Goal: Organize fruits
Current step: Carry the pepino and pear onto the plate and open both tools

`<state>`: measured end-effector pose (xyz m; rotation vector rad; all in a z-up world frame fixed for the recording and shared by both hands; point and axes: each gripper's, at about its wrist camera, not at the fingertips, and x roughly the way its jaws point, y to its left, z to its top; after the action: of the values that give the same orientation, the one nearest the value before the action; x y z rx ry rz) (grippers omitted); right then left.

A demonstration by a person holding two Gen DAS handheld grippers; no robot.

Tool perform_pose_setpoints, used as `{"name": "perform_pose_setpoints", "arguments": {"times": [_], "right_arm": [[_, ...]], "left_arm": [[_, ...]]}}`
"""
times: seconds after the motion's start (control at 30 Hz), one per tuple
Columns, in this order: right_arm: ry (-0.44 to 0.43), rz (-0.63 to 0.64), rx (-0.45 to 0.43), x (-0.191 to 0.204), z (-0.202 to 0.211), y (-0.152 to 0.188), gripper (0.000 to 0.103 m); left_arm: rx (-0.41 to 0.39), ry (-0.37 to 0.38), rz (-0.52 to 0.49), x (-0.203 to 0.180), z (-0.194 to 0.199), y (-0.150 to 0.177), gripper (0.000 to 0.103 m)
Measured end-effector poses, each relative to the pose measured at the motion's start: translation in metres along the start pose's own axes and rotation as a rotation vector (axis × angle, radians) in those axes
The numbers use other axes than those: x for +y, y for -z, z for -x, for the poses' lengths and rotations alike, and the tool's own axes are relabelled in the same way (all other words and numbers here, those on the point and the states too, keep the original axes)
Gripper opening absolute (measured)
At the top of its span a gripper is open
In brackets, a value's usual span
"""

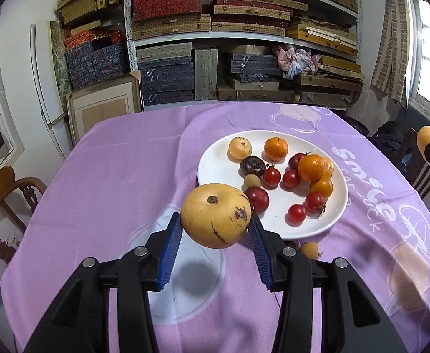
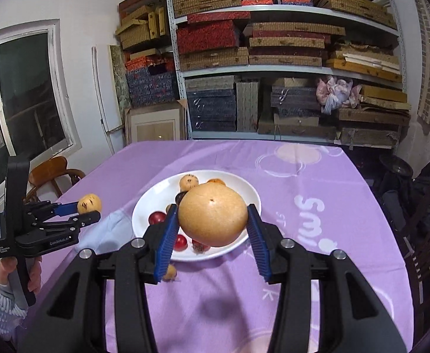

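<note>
My left gripper [image 1: 215, 226] is shut on a large yellow pear [image 1: 216, 215] with brown spots, held above the purple cloth just left of the white plate [image 1: 215, 167]. The plate holds oranges [image 1: 276, 148], several red cherry tomatoes [image 1: 271, 176] and a dark fruit [image 1: 252, 165]. My right gripper [image 2: 210, 219] is shut on another large yellow pear [image 2: 213, 214], held above the near side of the plate [image 2: 144, 209]. The left gripper with its pear [image 2: 89, 203] also shows in the right wrist view. A small yellow fruit [image 1: 309, 249] lies on the cloth by the plate's near rim.
The table carries a purple cloth [image 1: 111, 176] with white print. Wooden chairs [image 1: 6, 194] stand at the left and a dark chair [image 2: 426, 235] at the right. Shelves stacked with boxes [image 1: 244, 29] fill the wall behind the table.
</note>
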<state>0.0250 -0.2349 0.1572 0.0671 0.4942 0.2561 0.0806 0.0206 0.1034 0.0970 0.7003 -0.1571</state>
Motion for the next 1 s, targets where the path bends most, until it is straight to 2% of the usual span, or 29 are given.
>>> {"name": "perform_pose_setpoints", "arguments": {"times": [0.17,0.3,0.5,0.67,0.8,0.9,1.0], "right_arm": [[0.008,0.013,-0.029,0.004,-0.016,-0.038,0.045],[-0.012,0.0,-0.001,0.008,-0.051,-0.053,0.045],[-0.076,0.023,0.106,0.038,-0.114,-0.029,0.045],[-0.068,0.119,0.184,0.068,-0.155,0.001,0.045],[-0.055,0.169,0.241,0.076,-0.184,0.02,0.045],[-0.054,0.169,0.262,0.076,-0.197,0.025,0.045],[-0.053,0.174,0.274,0.072,-0.207,0.028,0.045]], "left_arm": [[-0.009,-0.019,0.007,0.002,-0.017,-0.038,0.047],[-0.006,-0.037,0.03,0.002,-0.039,-0.057,0.047],[0.039,-0.02,0.068,-0.005,-0.088,-0.065,0.047],[0.08,0.002,0.095,-0.002,-0.121,-0.066,0.047],[0.1,-0.009,0.089,0.001,-0.143,-0.062,0.047],[0.121,0.004,0.097,0.002,-0.158,-0.058,0.047],[0.142,0.005,0.065,-0.003,-0.169,-0.055,0.047]]}}
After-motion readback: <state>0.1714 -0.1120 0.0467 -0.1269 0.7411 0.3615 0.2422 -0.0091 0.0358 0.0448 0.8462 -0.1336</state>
